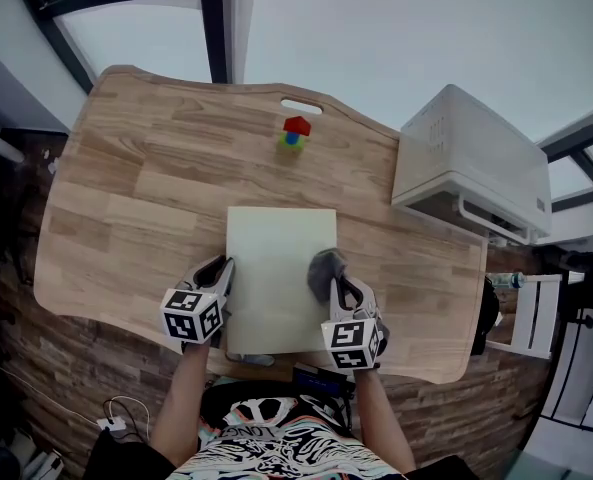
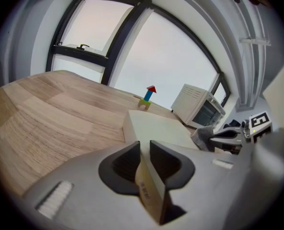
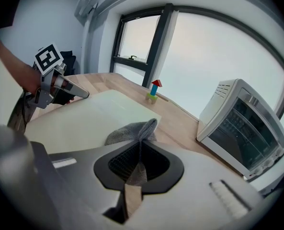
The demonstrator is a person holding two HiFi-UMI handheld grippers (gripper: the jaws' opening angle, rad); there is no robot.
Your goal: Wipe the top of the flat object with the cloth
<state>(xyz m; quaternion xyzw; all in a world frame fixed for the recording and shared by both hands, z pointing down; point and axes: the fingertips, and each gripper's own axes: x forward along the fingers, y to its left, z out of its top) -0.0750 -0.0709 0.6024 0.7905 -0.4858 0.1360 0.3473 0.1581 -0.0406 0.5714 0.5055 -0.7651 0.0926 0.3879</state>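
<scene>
The left gripper (image 1: 216, 271) pinches the board (image 1: 276, 253) by its edge, and the right gripper (image 1: 342, 288) sets its clamped cloth (image 1: 325, 268) down on it; the surface to its left probably awaits wiping.

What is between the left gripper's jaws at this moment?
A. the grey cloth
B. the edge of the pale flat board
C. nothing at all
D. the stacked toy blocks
B: the left gripper view shows the left gripper with its jaws closed on the edge of the pale flat board, while the grey cloth is pinched in the right gripper.
</scene>
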